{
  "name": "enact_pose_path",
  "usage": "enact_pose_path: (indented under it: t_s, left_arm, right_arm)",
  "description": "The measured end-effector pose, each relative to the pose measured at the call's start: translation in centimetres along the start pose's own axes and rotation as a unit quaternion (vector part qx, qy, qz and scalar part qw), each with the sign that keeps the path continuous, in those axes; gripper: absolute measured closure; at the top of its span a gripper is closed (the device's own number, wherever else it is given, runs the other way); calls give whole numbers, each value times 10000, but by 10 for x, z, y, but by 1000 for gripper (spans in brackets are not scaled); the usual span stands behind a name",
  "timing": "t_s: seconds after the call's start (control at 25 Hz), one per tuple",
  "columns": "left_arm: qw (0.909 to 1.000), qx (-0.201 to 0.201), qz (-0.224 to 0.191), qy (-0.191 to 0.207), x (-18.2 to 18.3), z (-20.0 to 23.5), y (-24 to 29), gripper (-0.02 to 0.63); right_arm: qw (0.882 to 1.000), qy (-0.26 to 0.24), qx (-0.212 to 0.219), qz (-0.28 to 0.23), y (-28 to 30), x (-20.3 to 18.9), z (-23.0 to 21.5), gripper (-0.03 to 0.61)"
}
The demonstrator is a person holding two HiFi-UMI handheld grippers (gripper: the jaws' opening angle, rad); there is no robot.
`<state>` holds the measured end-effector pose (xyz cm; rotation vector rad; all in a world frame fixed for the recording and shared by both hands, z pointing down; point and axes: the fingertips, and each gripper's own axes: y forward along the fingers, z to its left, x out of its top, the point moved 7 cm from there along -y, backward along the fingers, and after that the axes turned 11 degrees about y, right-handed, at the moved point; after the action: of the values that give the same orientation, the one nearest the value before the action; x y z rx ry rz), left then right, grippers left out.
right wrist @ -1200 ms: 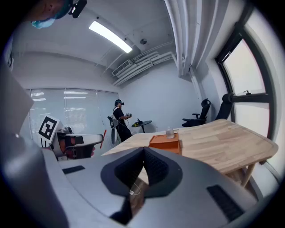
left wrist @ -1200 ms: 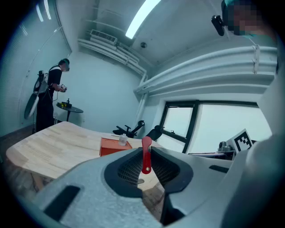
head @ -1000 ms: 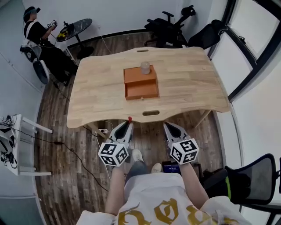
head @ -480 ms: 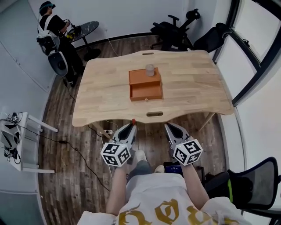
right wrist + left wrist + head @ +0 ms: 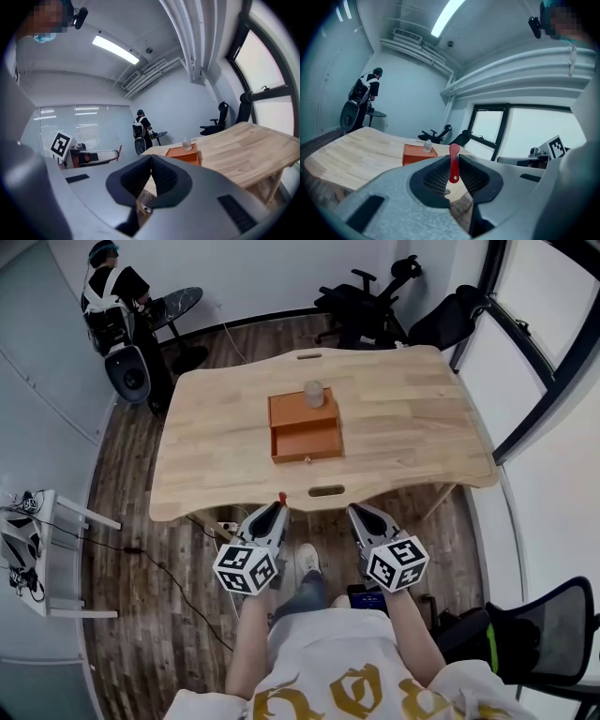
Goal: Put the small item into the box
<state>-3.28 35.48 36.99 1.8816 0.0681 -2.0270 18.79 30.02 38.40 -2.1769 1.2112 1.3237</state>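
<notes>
Left gripper (image 5: 276, 510): jaws clamped on a small red item (image 5: 453, 162), which stands upright between the tips, just short of the table's (image 5: 412, 418) near edge. Right gripper (image 5: 356, 513) beside it: jaws together, nothing in them. Orange box (image 5: 304, 439) sits open mid-table, well apart from both, clear bottle (image 5: 313, 394) on its far part.

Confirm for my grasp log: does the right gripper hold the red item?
No, the left gripper clamps the red item; the right gripper is shut empty.
</notes>
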Motion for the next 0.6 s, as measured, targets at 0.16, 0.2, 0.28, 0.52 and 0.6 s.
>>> enact_pose_path:
  t_s: [0.16,0.2,0.28,0.52,0.6]
  left_arm:
    - [9993,-147,-254,-247,5,17,27,558]
    - [9992,-156,-255,-259,6,23,36,558]
    - [9992,-179,-220,-272,8,37,56,558]
    - [9988,-342,-7,-345,17,92,119,558]
    - [9986,-387,20,-349,23,113,137,558]
  right_arm:
    - [9998,-54,-137,93,25,8,-22,566]
    - [9998,-54,-170,104,33,11,-28,566]
    - [9996,-25,-231,130,52,18,-40,567]
    - [9988,42,-326,366,131,35,-63,568]
    - [9984,58,-376,416,155,40,-69,566]
